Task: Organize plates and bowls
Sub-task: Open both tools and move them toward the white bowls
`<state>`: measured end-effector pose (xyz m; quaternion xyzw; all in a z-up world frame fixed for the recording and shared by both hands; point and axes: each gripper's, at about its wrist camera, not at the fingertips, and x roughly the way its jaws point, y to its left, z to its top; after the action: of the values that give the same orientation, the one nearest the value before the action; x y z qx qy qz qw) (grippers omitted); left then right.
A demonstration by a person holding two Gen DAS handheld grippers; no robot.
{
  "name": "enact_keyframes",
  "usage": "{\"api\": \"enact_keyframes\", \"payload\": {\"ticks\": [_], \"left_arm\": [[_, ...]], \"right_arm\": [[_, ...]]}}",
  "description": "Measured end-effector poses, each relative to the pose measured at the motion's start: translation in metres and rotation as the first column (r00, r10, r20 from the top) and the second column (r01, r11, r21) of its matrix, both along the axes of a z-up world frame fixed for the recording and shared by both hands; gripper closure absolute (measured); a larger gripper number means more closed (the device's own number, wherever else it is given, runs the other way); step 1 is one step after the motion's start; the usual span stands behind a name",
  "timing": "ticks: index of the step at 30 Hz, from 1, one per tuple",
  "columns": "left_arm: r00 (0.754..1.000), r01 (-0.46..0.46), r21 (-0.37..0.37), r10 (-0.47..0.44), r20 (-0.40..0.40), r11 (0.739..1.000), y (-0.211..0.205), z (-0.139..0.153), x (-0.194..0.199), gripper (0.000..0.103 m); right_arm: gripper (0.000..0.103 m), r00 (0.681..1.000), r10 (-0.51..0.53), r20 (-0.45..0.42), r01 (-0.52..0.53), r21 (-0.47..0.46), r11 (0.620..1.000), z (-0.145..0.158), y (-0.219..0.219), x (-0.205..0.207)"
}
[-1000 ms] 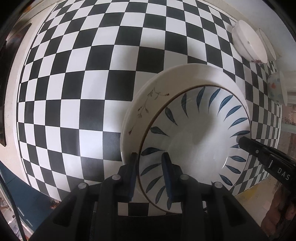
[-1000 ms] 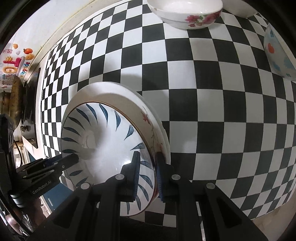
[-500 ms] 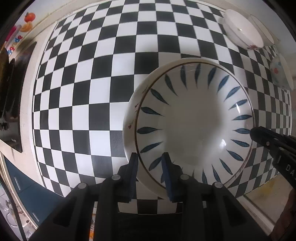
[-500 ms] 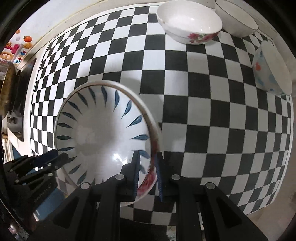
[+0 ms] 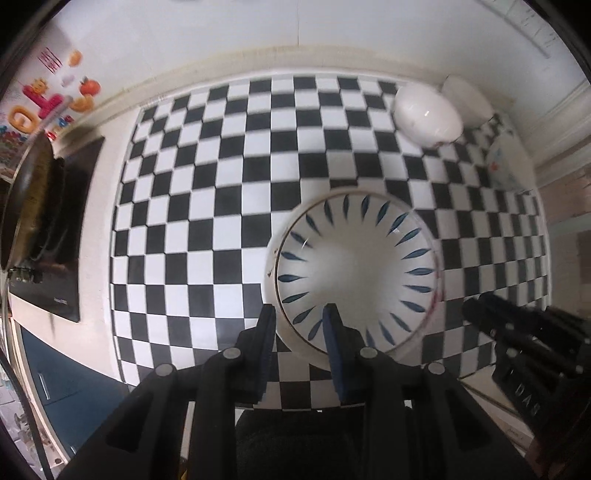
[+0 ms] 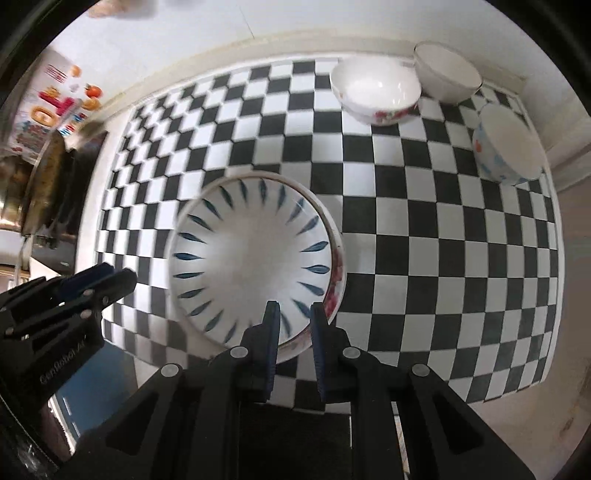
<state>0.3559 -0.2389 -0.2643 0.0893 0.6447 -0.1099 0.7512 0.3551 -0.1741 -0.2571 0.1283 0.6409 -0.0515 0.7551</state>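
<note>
A blue-leaf plate [image 5: 354, 273] lies stacked on a floral-rimmed plate [image 5: 271, 258] on the checkered cloth; both also show in the right wrist view, the blue-leaf plate [image 6: 251, 262] on the floral plate [image 6: 338, 284]. My left gripper [image 5: 301, 325] is open, its fingers either side of the plates' near rim and raised off it. My right gripper [image 6: 293, 323] is open over the plates' near right rim. Each gripper shows in the other's view: the right [image 5: 517, 332], the left [image 6: 74, 295].
Three bowls stand at the back right: a rose-patterned one [image 6: 375, 90], a plain gold-rimmed one [image 6: 447, 75], and a blue-and-orange one [image 6: 508, 146]. A dark stove with a pan [image 5: 33, 195] sits at the left. A white wall [image 5: 295, 33] runs behind the cloth [image 5: 207, 192].
Both grippers have let go of the plates, opened and pulled back and up. The blue-leaf plate now rests flat on the floral plate.
</note>
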Motion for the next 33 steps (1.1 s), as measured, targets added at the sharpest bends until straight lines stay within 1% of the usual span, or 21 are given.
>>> {"api": "enact_keyframes", "payload": {"ticks": [4, 6, 8, 12, 17, 22, 23, 24, 25, 26, 27, 28, 29, 31, 32, 33], "left_arm": [[0.999, 0.005, -0.025, -0.004, 0.048, 1.000, 0.003, 0.033, -0.010, 0.079], [0.998, 0.005, -0.035, -0.003, 0.062, 0.999, 0.008, 0.042, -0.014, 0.079], [0.998, 0.002, -0.047, 0.001, 0.070, 0.999, 0.008, 0.053, -0.022, 0.079], [0.998, -0.003, -0.064, 0.007, 0.070, 0.998, 0.008, 0.069, -0.033, 0.079], [0.997, -0.019, -0.076, 0.024, 0.073, 0.997, 0.003, 0.081, -0.049, 0.079], [0.995, -0.038, -0.088, 0.046, 0.090, 0.995, -0.006, 0.085, -0.054, 0.079], [0.994, -0.041, -0.092, 0.050, 0.094, 0.995, -0.008, 0.084, -0.053, 0.072], [0.994, -0.043, -0.094, 0.052, 0.100, 0.995, -0.010, 0.083, -0.050, 0.068], [0.993, -0.049, -0.105, 0.060, 0.103, 0.993, -0.012, 0.080, -0.043, 0.065], [0.991, -0.058, -0.116, 0.072, 0.113, 0.991, -0.013, 0.077, -0.037, 0.061], [0.990, -0.061, -0.118, 0.075, 0.118, 0.991, -0.015, 0.074, -0.030, 0.058], [0.992, -0.060, -0.125, 0.074, 0.106, 0.990, -0.019, 0.066, -0.016, 0.055], [0.991, -0.060, -0.140, 0.076, 0.107, 0.988, -0.021, 0.062, -0.005, 0.055], [0.991, -0.064, -0.136, 0.079, 0.108, 0.989, -0.028, 0.049, 0.020, 0.055], [0.993, -0.051, -0.167, 0.068, 0.095, 0.985, -0.034, 0.040, 0.041, 0.055], [0.995, -0.041, -0.179, 0.057, 0.086, 0.983, -0.039, 0.032, 0.057, 0.055]], "right_arm": [[0.084, 0.998, -0.007, 0.056, 0.007, -0.002, 1.000, 0.038, -0.005, -0.017], [0.084, 0.997, -0.005, 0.079, 0.006, -0.014, 1.000, 0.055, -0.007, -0.024], [0.084, 0.995, 0.007, 0.100, -0.004, -0.025, 1.000, 0.071, -0.007, -0.031], [0.084, 0.992, 0.022, 0.128, -0.017, -0.042, 0.999, 0.093, -0.010, -0.046], [0.084, 0.988, 0.046, 0.149, -0.043, -0.020, 0.999, 0.107, -0.017, -0.059], [0.084, 0.985, 0.060, 0.159, -0.059, -0.011, 0.998, 0.109, -0.027, -0.062], [0.082, 0.985, 0.057, 0.161, -0.057, -0.006, 0.998, 0.108, -0.032, -0.061], [0.067, 0.985, 0.044, 0.166, -0.045, 0.002, 0.999, 0.106, -0.038, -0.059], [0.056, 0.985, 0.032, 0.170, -0.033, 0.007, 0.999, 0.103, -0.044, -0.056], [0.032, 0.984, 0.018, 0.175, -0.021, 0.012, 1.000, 0.100, -0.051, -0.050], [0.025, 0.982, 0.002, 0.187, -0.006, 0.019, 1.000, 0.097, -0.059, -0.046], [0.025, 0.980, -0.020, 0.200, 0.015, 0.025, 1.000, 0.095, -0.069, -0.039], [0.025, 0.978, -0.051, 0.203, 0.046, 0.028, 0.999, 0.090, -0.082, -0.030], [0.025, 0.970, -0.109, 0.218, 0.101, 0.049, 0.994, 0.081, -0.104, -0.013], [0.025, 0.965, -0.148, 0.217, 0.140, 0.053, 0.989, 0.074, -0.118, 0.000], [0.025, 0.960, -0.175, 0.219, 0.166, 0.056, 0.984, 0.068, -0.129, 0.012]]}}
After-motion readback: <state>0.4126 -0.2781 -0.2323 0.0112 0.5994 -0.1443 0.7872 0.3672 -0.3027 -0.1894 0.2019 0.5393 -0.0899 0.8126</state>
